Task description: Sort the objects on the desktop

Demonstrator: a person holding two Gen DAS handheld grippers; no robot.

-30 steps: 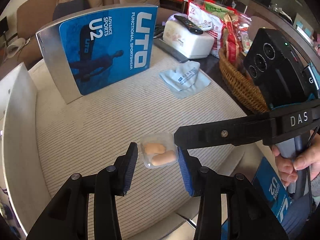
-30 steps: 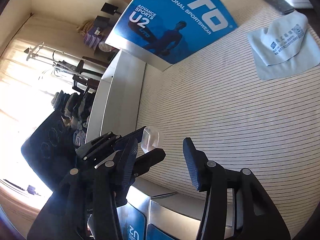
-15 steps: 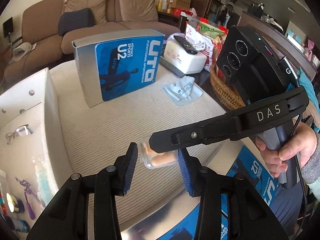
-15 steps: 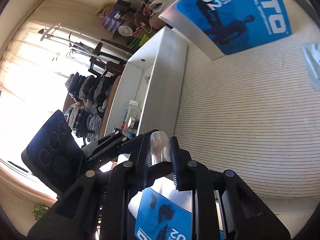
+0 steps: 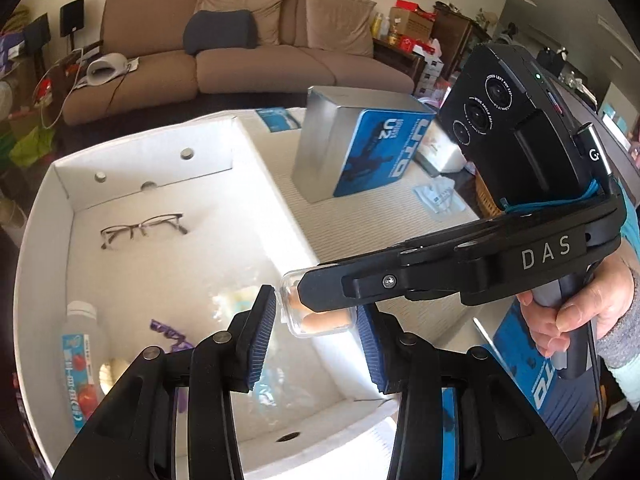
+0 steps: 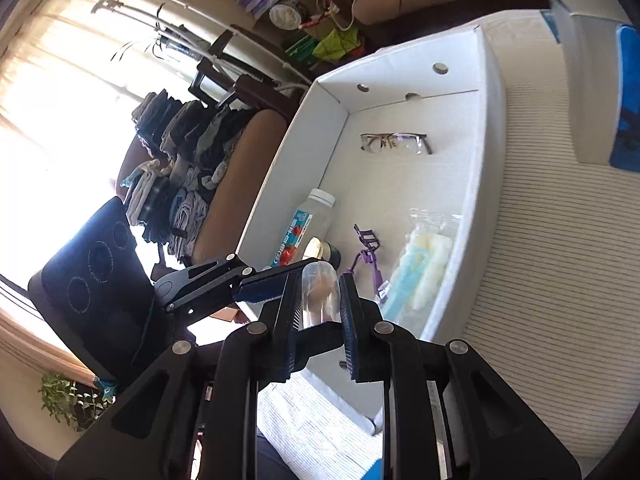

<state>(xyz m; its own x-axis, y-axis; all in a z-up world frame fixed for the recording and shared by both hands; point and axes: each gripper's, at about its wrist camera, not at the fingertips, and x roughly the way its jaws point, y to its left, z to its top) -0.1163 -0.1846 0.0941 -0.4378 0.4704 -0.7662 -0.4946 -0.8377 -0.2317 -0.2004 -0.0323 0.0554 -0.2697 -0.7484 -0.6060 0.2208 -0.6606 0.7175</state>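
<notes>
The right hand-held gripper [image 6: 319, 300] clamped the clear earplug case [image 6: 318, 294] above the white box's near rim [image 5: 320, 416], while the left hand-held gripper [image 5: 316, 338] gaped beside it.

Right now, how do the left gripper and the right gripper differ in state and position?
The right gripper is shut on the small clear plastic earplug case; the left gripper is open and holds nothing. The case sits between the left gripper's blue pads without touching them. Both hover above the white cardboard box.
</notes>
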